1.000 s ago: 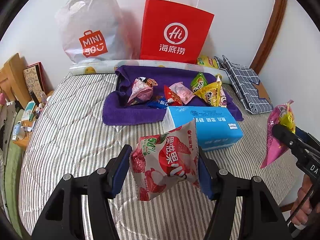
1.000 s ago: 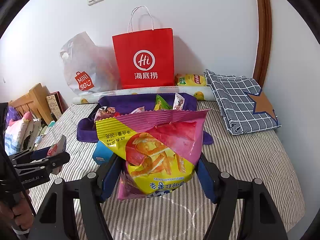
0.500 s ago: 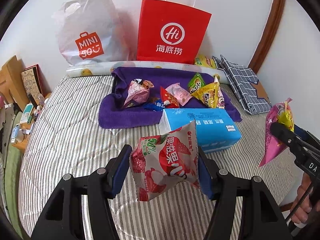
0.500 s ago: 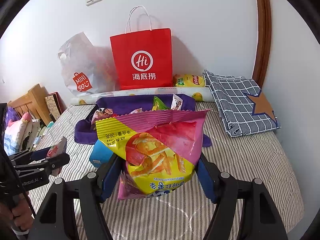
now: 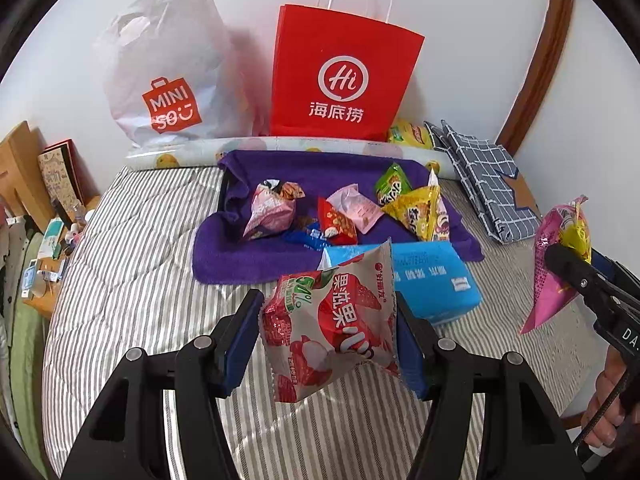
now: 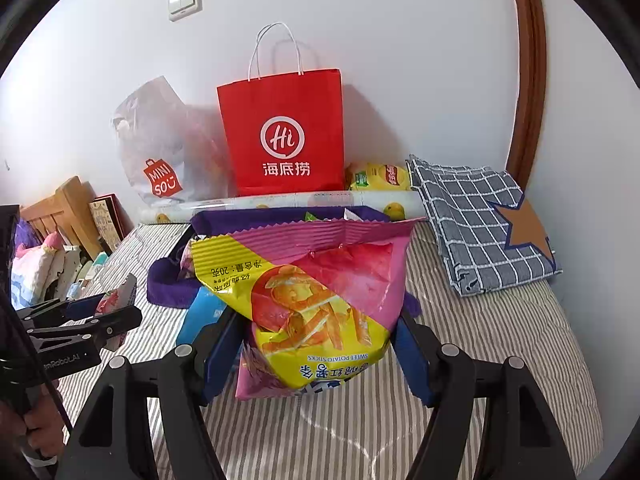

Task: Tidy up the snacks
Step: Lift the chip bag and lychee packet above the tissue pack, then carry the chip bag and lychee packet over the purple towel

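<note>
My left gripper [image 5: 328,340] is shut on a red-and-white lychee snack packet [image 5: 332,328], held above the striped bed. My right gripper [image 6: 316,344] is shut on a pink-and-yellow sweet potato sticks bag [image 6: 312,296]; that bag [image 5: 560,264] also shows at the right edge of the left wrist view. Beyond lies a purple towel [image 5: 248,256] with several small snack packets [image 5: 348,216] on it. A blue tissue pack [image 5: 436,280] sits just in front of the towel. A red paper bag [image 5: 340,76] and a white Miniso plastic bag [image 5: 168,76] stand against the wall.
A folded checked cloth [image 6: 480,224] lies at the right on the bed. A yellow chips bag [image 6: 380,178] sits behind a rolled sheet [image 6: 288,202] by the wall. A wooden shelf with small items [image 5: 44,216] borders the bed's left side. A hand [image 5: 612,412] holds the right gripper.
The left gripper has drifted slightly forward with its packet, so the towel and bags look a little nearer. The right gripper has stayed put.
</note>
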Demonstrator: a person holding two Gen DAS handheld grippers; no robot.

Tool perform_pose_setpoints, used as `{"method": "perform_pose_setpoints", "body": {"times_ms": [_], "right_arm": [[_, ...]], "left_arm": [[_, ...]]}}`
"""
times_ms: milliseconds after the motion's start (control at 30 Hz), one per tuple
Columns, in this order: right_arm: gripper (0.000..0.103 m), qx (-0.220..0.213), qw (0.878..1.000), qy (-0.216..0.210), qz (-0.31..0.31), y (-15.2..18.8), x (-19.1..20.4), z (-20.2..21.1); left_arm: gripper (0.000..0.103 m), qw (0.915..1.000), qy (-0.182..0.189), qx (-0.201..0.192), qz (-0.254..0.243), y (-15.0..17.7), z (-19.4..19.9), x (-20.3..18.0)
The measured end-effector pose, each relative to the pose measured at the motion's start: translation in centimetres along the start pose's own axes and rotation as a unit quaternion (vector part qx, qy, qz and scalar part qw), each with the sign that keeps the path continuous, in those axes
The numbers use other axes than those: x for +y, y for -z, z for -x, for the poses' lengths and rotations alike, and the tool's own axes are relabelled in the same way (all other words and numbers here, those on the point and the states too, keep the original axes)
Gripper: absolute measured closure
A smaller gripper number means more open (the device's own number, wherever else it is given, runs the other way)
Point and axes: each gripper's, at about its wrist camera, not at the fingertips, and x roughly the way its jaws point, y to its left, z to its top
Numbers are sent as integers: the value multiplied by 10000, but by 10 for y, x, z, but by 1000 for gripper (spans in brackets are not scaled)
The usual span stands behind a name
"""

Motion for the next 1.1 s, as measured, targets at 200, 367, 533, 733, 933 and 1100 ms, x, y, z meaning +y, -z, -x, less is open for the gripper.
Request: {"method": "perform_pose_setpoints", "body": {"times_ms": [200, 367, 533, 733, 933, 1100], "right_arm": [[34, -29, 10000, -28, -27, -12, -4, -8], [34, -25, 9999, -107, 8, -22, -2, -21], [34, 55, 9997, -223, 4, -32, 4, -45], [34, 198, 9988, -445, -39, -48, 20, -84], [34, 343, 9981, -509, -24, -61, 34, -124], [34, 480, 9974, -519, -118, -68, 33, -153]], "left_arm": [[41, 10000, 23, 11, 64, -17, -8, 4], [41, 9999, 19, 16, 135, -31, -17, 9], [41, 9996, -23, 41, 269, -44, -31, 22], [41, 9994, -64, 132, 322, -65, -53, 37], [41, 9995, -58, 128, 292, -87, -75, 46], [41, 9994, 34, 184, 305, -102, -98, 50]]}}
